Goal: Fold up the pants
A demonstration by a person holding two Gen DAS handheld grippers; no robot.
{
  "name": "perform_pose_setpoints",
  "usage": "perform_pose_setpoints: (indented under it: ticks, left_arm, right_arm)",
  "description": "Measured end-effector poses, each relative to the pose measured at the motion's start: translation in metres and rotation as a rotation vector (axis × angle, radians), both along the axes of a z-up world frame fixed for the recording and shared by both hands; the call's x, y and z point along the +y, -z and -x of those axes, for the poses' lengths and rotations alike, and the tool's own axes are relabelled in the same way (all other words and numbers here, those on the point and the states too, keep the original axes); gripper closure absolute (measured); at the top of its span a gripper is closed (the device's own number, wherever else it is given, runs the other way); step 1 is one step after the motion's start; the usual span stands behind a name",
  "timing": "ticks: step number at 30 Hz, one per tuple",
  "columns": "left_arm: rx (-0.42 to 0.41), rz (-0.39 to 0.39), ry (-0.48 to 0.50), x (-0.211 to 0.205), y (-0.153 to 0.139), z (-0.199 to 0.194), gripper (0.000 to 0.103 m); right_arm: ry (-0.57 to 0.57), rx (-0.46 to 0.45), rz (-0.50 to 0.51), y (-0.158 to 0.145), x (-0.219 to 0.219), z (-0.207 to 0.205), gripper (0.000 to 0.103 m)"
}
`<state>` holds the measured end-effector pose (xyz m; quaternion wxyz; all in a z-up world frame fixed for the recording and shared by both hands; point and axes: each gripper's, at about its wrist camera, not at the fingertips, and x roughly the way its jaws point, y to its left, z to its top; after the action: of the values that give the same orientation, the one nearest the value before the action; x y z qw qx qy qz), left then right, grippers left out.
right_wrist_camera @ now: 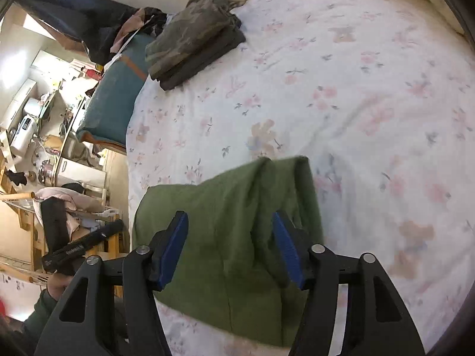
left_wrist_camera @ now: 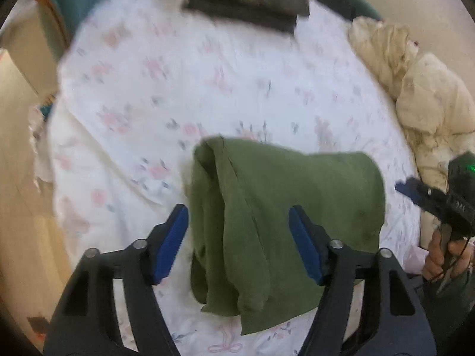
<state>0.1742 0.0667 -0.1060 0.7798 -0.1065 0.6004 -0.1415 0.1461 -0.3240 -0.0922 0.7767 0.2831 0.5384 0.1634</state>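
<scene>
Green knit, soft and floppy: the pants [left_wrist_camera: 285,222] lie folded in a compact bundle on the near part of the floral sheet [left_wrist_camera: 178,89]. Left wrist view: your left gripper [left_wrist_camera: 239,243] is spread wide, holding nothing, straddling the bundle's left layers. Expect drape and sliding layers; pinch through all layers at a folded edge.

Right wrist view: your right gripper [right_wrist_camera: 230,249] is also wide and empty over the pants [right_wrist_camera: 219,207]. A folded stack [right_wrist_camera: 193,38] sits far left.
</scene>
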Motion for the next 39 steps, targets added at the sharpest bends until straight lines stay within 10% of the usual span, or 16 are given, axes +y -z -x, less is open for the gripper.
perform_pose_setpoints:
  ticks: [6,8,11,23,29,32,39]
  left_arm:
    - [0.039,0.055,-0.022,-0.015,0.019,-0.02,0.07]
    - [0.03,0.012,0.018,-0.025,0.022,-0.024,0.098]
    - [0.014,-0.077,0.055,-0.033,0.016,-0.024,0.101]
    - [-0.087,-0.117,0.027,-0.032,0.0,-0.02,0.088]
    - [-0.159,-0.109,0.056,-0.042,-0.034,0.021,0.081]
    - [-0.136,-0.058,0.162,-0.075,-0.02,0.036,0.081]
    - [-0.019,-0.258,0.171,-0.071,0.036,0.029,0.081]
  right_arm:
    - [-0.014,0.035,0.044,0.032,0.016,-0.036,0.069]
    - [-0.037,0.063,0.042,0.042,0.019,-0.039,0.102]
    - [-0.075,0.031,0.051,0.032,0.022,-0.034,0.102]
    - [-0.091,-0.019,0.299,0.027,0.036,-0.022,0.096]
    - [-0.091,-0.155,0.18,-0.025,0.031,0.024,0.096]
    - [-0.147,-0.112,0.201,-0.008,0.053,0.026,0.096]
    - [-0.116,0.062,0.519,0.059,0.044,0.006,0.1]
